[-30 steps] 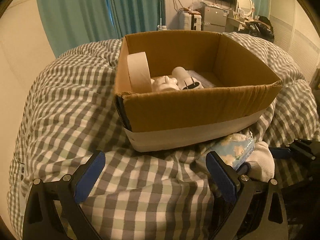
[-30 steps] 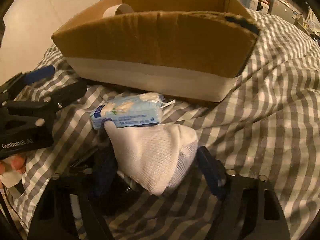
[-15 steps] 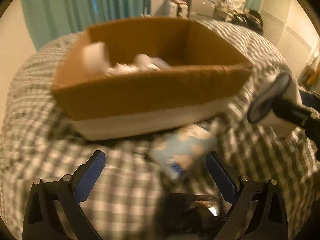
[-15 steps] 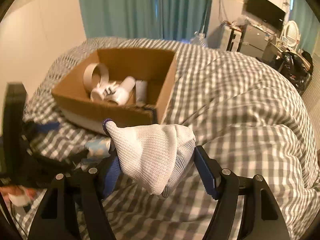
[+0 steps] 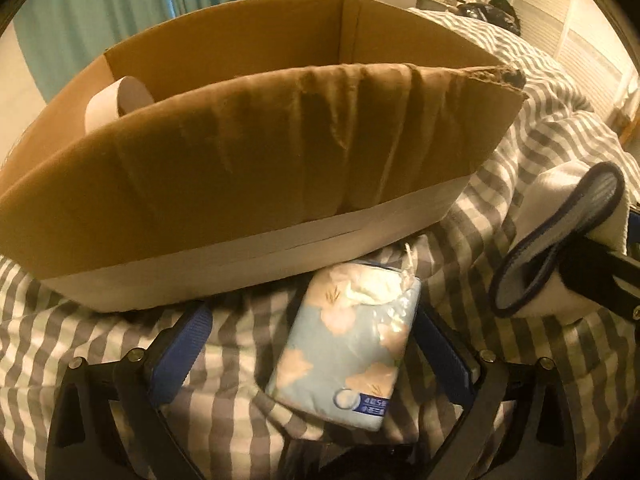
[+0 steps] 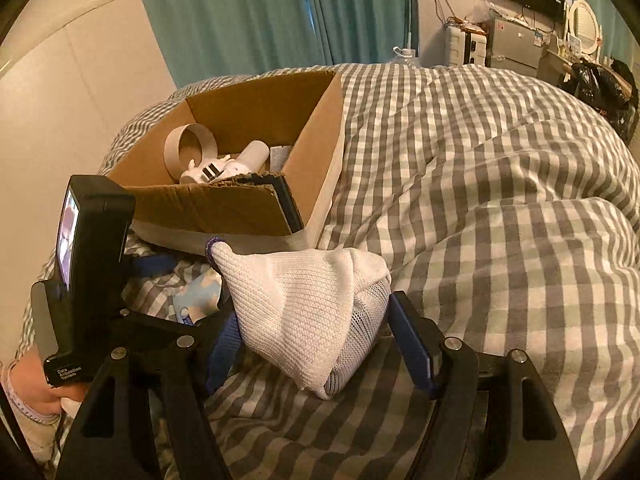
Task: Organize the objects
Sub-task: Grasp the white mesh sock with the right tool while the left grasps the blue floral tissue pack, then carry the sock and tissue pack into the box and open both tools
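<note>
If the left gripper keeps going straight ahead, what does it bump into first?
Probably the tissue pack, lying between the open fingers of the left gripper. Just behind it stands the near wall of the cardboard box. Depth is hard to judge.

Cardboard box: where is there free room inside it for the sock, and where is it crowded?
In the cardboard box, the back right corner, bordered by the far and right walls, shows bare floor. The near left is crowded with the tape roll and white bottle. The right gripper holds the sock.
</note>
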`<state>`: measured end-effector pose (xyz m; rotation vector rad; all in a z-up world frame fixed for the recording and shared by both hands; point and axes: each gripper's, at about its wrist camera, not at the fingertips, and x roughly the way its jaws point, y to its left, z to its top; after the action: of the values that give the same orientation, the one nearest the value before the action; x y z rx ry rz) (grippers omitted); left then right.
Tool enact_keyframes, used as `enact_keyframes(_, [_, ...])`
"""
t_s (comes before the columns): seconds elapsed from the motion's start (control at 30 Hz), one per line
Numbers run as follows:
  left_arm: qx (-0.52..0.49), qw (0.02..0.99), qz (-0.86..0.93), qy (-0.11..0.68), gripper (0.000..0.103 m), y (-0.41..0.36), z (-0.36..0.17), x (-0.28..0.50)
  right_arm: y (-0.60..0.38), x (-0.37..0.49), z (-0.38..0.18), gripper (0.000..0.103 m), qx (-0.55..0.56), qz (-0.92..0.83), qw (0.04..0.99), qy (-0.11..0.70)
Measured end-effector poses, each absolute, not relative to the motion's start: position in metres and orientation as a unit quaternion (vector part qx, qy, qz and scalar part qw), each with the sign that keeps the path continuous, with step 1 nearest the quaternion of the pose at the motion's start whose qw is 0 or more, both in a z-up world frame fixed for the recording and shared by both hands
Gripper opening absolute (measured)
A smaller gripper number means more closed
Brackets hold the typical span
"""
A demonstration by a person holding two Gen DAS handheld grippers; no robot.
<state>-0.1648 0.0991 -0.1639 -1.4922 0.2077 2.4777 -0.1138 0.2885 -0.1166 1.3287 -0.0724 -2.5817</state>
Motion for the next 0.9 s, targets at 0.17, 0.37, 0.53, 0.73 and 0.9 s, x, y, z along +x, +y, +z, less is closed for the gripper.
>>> enact_keyframes(0.17, [-0.523,0.152,0.837,0.053,0.067,0.096,-0.166,-0.161,0.286,-0.112,-0.117,0.070,0.452,-0.884,0.119,-0.021])
enact_keyframes(0.37, [-0.513,0.168,0.840,0.059,0.059,0.087,-0.154,-0.144,0.279,-0.103,-0.112,0.070,0.441,-0.891,0.109,-0.002])
enact_keyframes(0.53, [-0.499,0.168,0.849,0.041,0.058,0.068,-0.135,-0.133,0.271,-0.091,-0.102,0.070,0.432,-0.896,0.105,0.005])
enact_keyframes(0.73, [-0.467,0.160,0.869,0.032,0.058,0.047,-0.101,-0.106,0.264,-0.072,-0.088,0.070,0.423,-0.901,0.096,0.013])
enact_keyframes(0.9, [-0.433,0.155,0.888,0.022,0.058,0.039,-0.075,-0.096,0.252,-0.060,-0.064,0.070,0.403,-0.909,0.098,0.032])
